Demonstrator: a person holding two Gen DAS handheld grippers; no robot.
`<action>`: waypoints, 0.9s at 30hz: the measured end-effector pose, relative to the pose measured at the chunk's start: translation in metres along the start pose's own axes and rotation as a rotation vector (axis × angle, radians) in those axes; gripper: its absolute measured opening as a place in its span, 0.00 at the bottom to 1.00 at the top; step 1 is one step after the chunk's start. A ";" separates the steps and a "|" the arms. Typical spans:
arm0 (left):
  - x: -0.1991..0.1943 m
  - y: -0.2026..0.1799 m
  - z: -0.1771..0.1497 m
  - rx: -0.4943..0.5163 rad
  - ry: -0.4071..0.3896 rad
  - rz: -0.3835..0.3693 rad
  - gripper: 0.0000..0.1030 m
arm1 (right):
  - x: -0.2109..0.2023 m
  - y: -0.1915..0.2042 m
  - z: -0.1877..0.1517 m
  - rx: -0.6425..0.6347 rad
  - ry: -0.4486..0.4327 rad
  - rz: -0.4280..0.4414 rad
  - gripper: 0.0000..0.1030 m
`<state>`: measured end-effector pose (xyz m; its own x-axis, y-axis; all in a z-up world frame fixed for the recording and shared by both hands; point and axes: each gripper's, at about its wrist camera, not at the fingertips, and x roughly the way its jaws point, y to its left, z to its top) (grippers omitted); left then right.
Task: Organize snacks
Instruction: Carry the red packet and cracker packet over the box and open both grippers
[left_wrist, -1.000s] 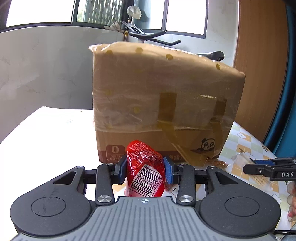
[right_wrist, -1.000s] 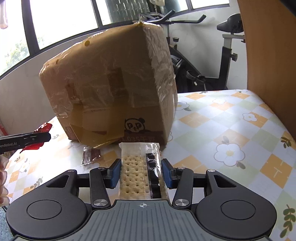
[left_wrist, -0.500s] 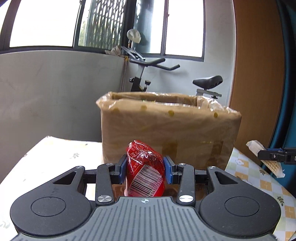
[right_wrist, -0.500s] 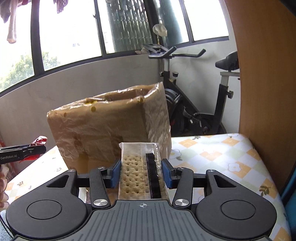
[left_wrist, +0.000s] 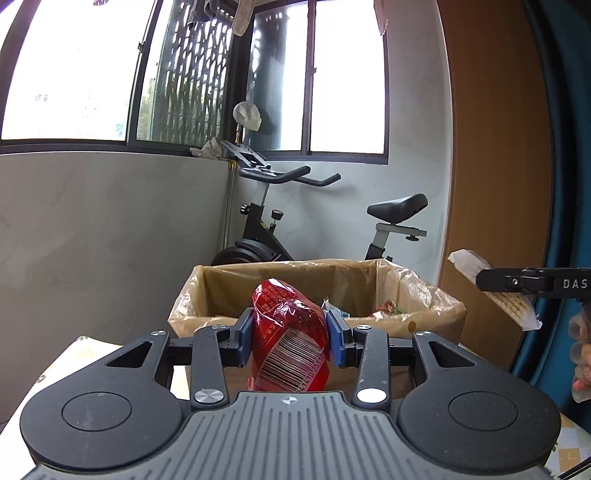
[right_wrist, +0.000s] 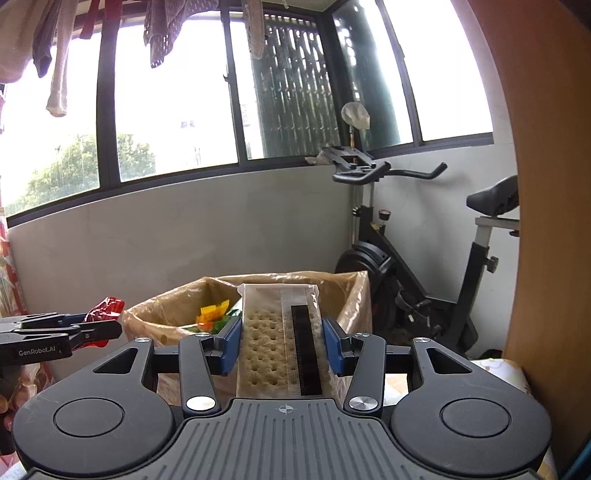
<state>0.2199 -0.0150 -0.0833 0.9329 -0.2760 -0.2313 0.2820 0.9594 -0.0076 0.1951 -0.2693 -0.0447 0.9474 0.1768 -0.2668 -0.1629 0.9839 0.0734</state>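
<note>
Your left gripper (left_wrist: 291, 338) clamps the red snack packet (left_wrist: 290, 341); your right gripper (right_wrist: 282, 345) clamps the cracker pack (right_wrist: 280, 339). Both hover before the open cardboard box (left_wrist: 436, 314) at twelve o'clock, already holding some snacks; dropping these remains.

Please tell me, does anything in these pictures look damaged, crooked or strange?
Only the cardboard box: its plastic wrapping is wrinkled and puffs out loosely along the rim. Otherwise nothing stands out. The left gripper holds the red snack packet and the right gripper holds the cracker pack, both near the open top.
</note>
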 end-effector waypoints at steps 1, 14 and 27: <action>0.007 0.001 0.005 -0.002 -0.003 -0.005 0.41 | 0.010 0.002 0.004 -0.011 0.005 0.003 0.42; 0.103 0.017 0.047 0.017 0.083 0.036 0.41 | 0.138 0.021 0.024 -0.076 0.138 -0.049 0.42; 0.100 0.033 0.035 0.002 0.131 0.077 0.75 | 0.127 0.009 0.011 -0.055 0.154 -0.091 0.64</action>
<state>0.3303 -0.0133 -0.0728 0.9148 -0.1915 -0.3557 0.2113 0.9773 0.0173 0.3169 -0.2387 -0.0670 0.9061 0.0845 -0.4145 -0.0970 0.9952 -0.0091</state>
